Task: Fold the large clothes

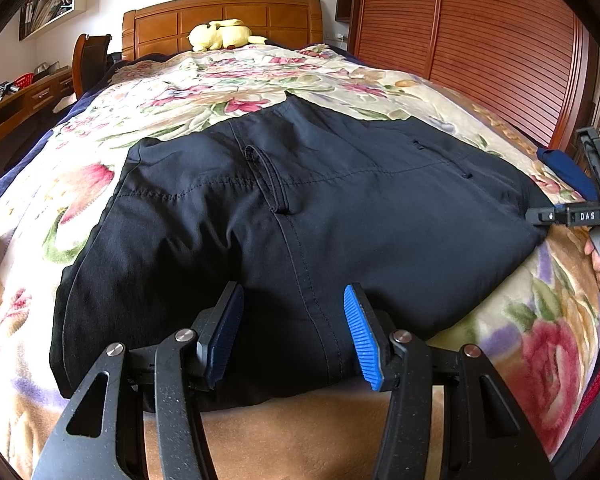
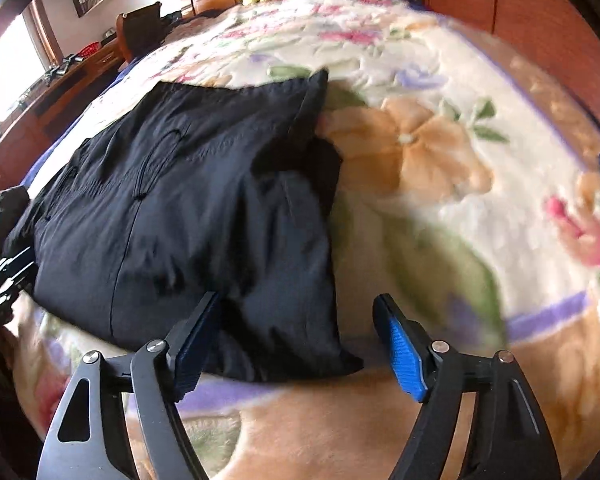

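Black trousers [image 1: 300, 216] lie folded on floral blanket [image 1: 228, 80], centre. Left gripper [image 1: 294, 332] spread, hovering at their 6 o'clock edge, nothing pinched. Right gripper [image 2: 298, 344] spread at their 4 o'clock corner, fabric unpressed. Bare blanket at 3 o'clock.

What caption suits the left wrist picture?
Open hand-held gripper poised over folded black trousers on a floral blanket.

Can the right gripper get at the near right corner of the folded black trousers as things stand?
Probably yes. The right gripper is open, and the near corner of the black trousers lies between its fingers on the floral blanket, with nothing covering it.
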